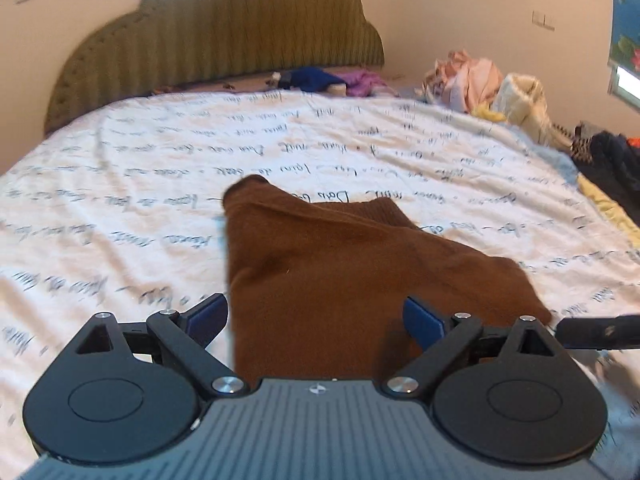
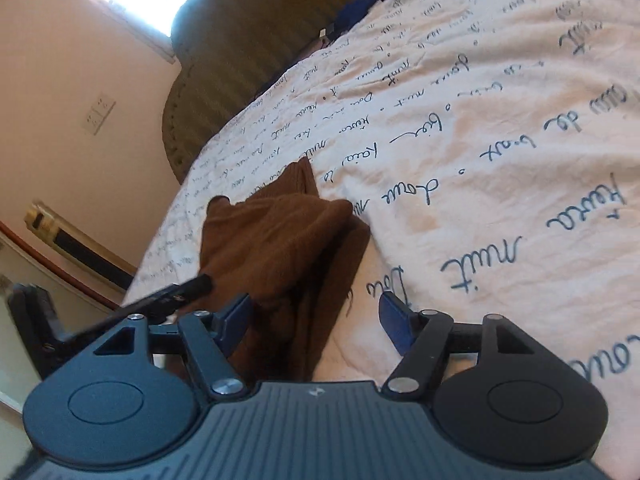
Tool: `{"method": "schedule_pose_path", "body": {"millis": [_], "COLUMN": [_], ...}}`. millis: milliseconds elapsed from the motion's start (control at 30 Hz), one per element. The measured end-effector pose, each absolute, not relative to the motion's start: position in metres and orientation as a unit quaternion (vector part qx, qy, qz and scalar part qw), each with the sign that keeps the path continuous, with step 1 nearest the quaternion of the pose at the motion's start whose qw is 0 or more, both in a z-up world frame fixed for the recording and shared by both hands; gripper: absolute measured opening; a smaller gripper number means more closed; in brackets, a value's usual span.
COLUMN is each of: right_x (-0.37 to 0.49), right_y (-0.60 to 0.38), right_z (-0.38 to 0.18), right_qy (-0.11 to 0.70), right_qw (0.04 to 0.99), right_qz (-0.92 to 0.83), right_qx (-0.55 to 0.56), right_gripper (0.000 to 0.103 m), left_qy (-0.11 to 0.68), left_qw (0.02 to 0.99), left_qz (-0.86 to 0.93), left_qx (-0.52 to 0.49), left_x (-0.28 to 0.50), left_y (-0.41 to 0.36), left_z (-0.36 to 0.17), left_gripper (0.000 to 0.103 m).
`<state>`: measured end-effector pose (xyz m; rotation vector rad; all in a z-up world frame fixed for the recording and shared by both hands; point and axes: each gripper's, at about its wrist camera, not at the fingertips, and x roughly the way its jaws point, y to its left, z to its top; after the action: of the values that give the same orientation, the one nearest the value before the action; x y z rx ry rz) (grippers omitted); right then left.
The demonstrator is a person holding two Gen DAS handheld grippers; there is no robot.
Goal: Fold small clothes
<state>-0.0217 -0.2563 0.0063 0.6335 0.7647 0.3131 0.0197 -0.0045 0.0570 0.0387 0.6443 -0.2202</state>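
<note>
Both hand-held grippers, left (image 1: pixel 316 320) and right (image 2: pixel 316 320), gape unclenched around the brown garment (image 1: pixel 340 280), which lies bunched on the bed (image 1: pixel 120 200) below the headboard (image 1: pixel 224 40). Folding looks barely started.

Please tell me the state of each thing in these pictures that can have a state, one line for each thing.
left gripper: open, jaws wide on either side of the brown garment, not clamped.
right gripper: open, garment edge between the jaws.
brown garment: bunched and partly folded over, lying on the bedsheet.
bedsheet: spread out, lightly wrinkled.
clothes pile: unfolded, heaped at the far corner.
</note>
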Motion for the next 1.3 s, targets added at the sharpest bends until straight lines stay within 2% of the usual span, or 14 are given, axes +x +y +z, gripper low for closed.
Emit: {"method": "schedule_pose_path", "body": {"millis": [200,367,433,500,533,867,1300], "right_x": [-0.090,-0.114,-0.110,-0.109,-0.107,-0.117,-0.114], "right_y": [-0.216,-0.185,-0.169,-0.158,-0.154,-0.136,-0.133], "right_z": [0.010,0.007,0.008,0.007,0.005,-0.007,-0.008], "right_qy": [0.355,0.384,0.392,0.401,0.403,0.356,0.364], "right_qw": [0.916,0.918,0.918,0.914,0.914,0.933,0.930], "right_qz": [0.076,0.024,0.010,0.006,0.006,-0.031,-0.034], "right_qx": [0.173,0.094,0.065,0.054,0.054,0.048,0.037], "right_gripper": [0.078,0.082,0.087,0.100,0.102,0.103,0.103], "left_qy": [0.296,0.337,0.351,0.360,0.362,0.355,0.355], "left_qw": [0.951,0.937,0.932,0.930,0.929,0.933,0.933], "left_qz": [-0.082,-0.075,-0.069,-0.065,-0.062,-0.058,-0.058], "left_qx": [0.040,0.058,0.056,0.041,0.033,0.030,0.029], "left_x": [-0.075,-0.096,-0.092,-0.086,-0.083,-0.084,-0.083], "left_y": [0.004,0.003,0.006,0.010,0.013,0.014,0.014], "left_z": [0.046,0.019,0.013,0.011,0.010,0.008,0.008], "left_gripper": [0.099,0.101,0.103,0.103,0.103,0.103,0.103]}}
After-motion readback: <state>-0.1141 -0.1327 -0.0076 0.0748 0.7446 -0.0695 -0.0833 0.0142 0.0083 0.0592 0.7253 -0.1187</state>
